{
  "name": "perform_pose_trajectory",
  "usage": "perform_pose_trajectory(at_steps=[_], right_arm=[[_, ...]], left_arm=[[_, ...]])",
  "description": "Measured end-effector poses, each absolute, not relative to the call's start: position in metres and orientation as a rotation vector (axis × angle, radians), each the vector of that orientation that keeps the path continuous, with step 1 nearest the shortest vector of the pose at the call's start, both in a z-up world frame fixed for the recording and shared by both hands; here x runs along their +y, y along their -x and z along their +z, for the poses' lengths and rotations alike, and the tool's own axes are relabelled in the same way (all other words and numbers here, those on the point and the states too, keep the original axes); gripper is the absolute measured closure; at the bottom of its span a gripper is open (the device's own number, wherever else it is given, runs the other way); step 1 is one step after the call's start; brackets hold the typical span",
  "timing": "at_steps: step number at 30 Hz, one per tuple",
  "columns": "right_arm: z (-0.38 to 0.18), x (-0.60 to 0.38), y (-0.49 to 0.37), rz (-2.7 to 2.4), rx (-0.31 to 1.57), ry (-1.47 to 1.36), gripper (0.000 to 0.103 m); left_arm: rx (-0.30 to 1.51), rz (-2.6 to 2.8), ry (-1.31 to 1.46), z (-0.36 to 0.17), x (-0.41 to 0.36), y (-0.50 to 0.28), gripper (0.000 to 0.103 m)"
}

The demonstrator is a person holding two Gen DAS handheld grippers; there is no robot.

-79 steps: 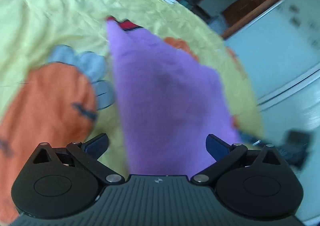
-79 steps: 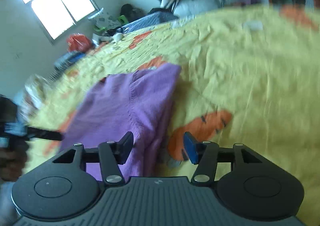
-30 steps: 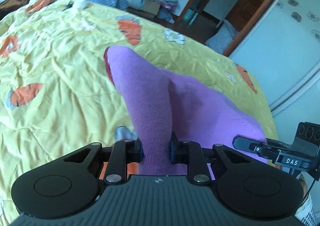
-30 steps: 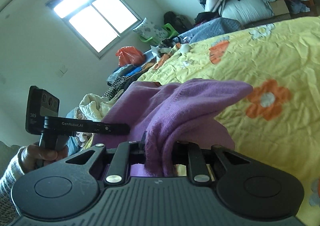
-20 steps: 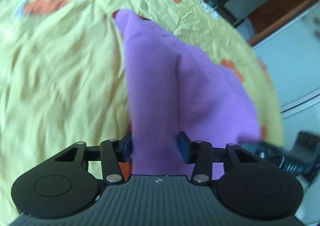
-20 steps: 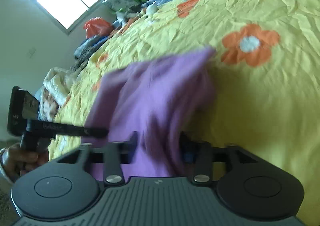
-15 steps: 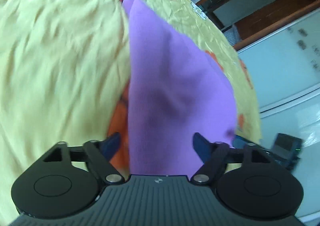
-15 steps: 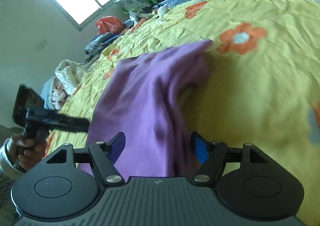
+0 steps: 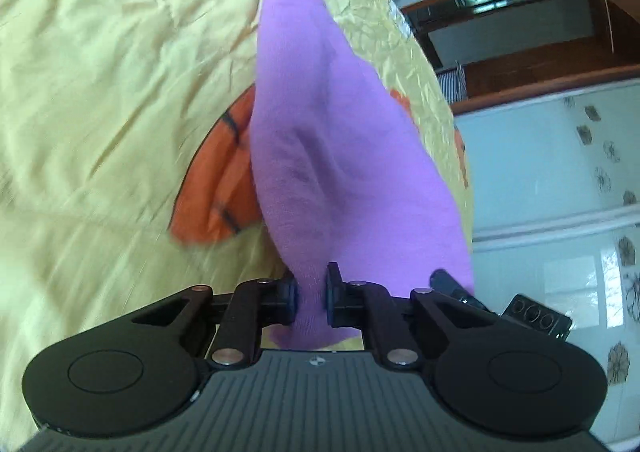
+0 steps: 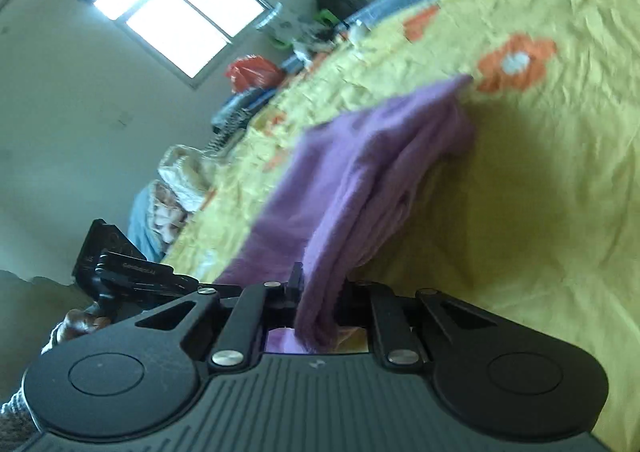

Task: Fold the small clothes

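A small purple knit garment (image 9: 320, 140) lies stretched over the yellow flowered bedspread (image 9: 100, 92). My left gripper (image 9: 311, 298) is shut on its near edge, with the cloth bunched between the pads. In the right wrist view the same purple garment (image 10: 360, 180) runs away from me over the bedspread (image 10: 540, 192), and my right gripper (image 10: 320, 292) is shut on a thick fold of it. The other gripper shows at the left of the right wrist view (image 10: 120, 272) and at the right of the left wrist view (image 9: 532, 318).
The bed's edge runs along the right in the left wrist view, with a white wardrobe (image 9: 560, 192) and a wooden doorway (image 9: 520, 12) beyond. In the right wrist view a window (image 10: 180, 20) and piles of clothes and bags (image 10: 256, 72) lie beyond the bed.
Half a second ago both grippers stood open over the garment. Both have now shut on its near edge, and the cloth is gathered between the fingers.
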State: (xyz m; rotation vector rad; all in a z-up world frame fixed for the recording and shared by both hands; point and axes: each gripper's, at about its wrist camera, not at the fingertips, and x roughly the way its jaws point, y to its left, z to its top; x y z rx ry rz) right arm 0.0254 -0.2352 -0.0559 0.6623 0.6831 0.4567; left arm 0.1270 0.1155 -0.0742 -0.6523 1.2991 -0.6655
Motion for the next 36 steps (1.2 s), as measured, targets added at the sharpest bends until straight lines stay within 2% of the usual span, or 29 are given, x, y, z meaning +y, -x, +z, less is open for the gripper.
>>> perform_pose_trajectory(at_steps=[5,6,7,8,9,10,11,13,15,17,19,21,23,24,27,33,36], right_arm=[[-0.08,-0.222,0.005,0.431,0.758,-0.66,0.089],[-0.089,-0.221,0.009,0.418,0.771,-0.666,0.088],[-0.095,-0.219,0.011,0.388,0.793,-0.634,0.082],[-0.097,-0.22,0.014,0.364,0.816,-0.621,0.068],[-0.094,-0.225,0.022,0.351,0.793,-0.635,0.062],[-0.086,-0.227,0.031,0.313,0.754,-0.589,0.048],[-0.074,-0.223,0.04,0.265,0.707,-0.481,0.046],[-0.053,-0.212,0.046,0.214,0.631,-0.305,0.048],[-0.042,-0.199,0.034,0.197,0.589,-0.202,0.066],[-0.037,-0.182,0.003,0.17,0.583,-0.087,0.074],[-0.032,-0.17,-0.031,0.168,0.587,-0.031,0.074],[-0.033,-0.172,-0.064,0.176,0.601,-0.051,0.074],[-0.056,-0.178,-0.1,0.156,0.728,-0.059,0.075],[-0.069,-0.184,-0.111,0.152,0.771,-0.049,0.075],[-0.061,-0.191,-0.112,0.147,0.756,-0.098,0.074],[-0.044,-0.184,-0.133,0.203,0.67,-0.159,0.072],[-0.068,-0.185,-0.173,0.156,0.755,-0.115,0.073]], left_arm=[[1.339,-0.598,0.613,-0.105,0.132,-0.099,0.09],[1.334,-0.59,0.616,-0.112,0.136,-0.095,0.085],[1.343,-0.589,0.67,-0.118,0.143,-0.092,0.083],[1.349,-0.579,0.704,-0.119,0.148,-0.089,0.083],[1.315,-0.578,0.67,-0.11,0.151,-0.085,0.08],[1.267,-0.574,0.606,-0.098,0.152,-0.08,0.08],[1.221,-0.564,0.573,-0.088,0.153,-0.075,0.078],[1.13,-0.579,0.535,-0.069,0.148,-0.066,0.069],[1.037,-0.577,0.499,-0.054,0.129,-0.061,0.052],[0.972,-0.569,0.374,-0.05,0.099,-0.057,0.052],[0.953,-0.535,0.259,-0.06,0.069,-0.058,0.053],[0.963,-0.513,0.193,-0.073,0.054,-0.056,0.06],[0.909,-0.491,0.103,-0.076,0.048,-0.05,0.063],[0.916,-0.494,0.118,-0.078,0.051,-0.047,0.063],[0.922,-0.519,0.128,-0.078,0.066,-0.041,0.062],[0.957,-0.549,0.158,-0.073,0.07,-0.042,0.062],[0.937,-0.558,0.15,-0.077,0.071,-0.041,0.062]])
